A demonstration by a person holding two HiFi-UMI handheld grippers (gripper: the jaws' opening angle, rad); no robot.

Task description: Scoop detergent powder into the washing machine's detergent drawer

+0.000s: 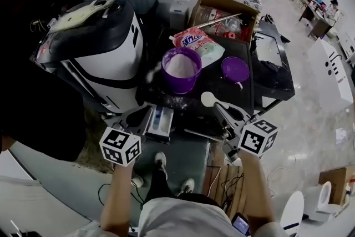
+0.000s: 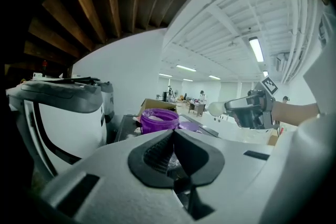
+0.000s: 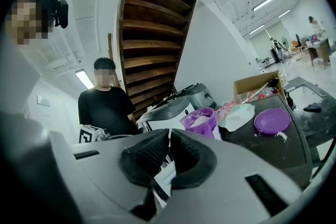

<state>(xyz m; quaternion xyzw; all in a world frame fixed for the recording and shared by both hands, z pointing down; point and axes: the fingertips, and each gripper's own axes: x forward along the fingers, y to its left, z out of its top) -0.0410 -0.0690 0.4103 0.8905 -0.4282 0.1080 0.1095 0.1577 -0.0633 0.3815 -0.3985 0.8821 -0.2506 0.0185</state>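
Now, washing machine (image 1: 97, 44) on the left, open purple powder tub (image 1: 181, 72) on the dark table (image 1: 222, 91) beside it, detergent drawer (image 1: 162, 120) pulled out below. Left gripper (image 2: 172, 135) sits by the drawer, jaws pressed together on nothing. Right gripper (image 3: 168, 136) is clamped on the white scoop (image 1: 208, 99), just in front of the tub.

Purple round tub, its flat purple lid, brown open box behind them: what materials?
Purple round tub: likely plastic, uniform colour, slight sheen. Flat purple lid: same look, probably glossy plastic. Brown open box: cardboard, by its matte tan flaps.
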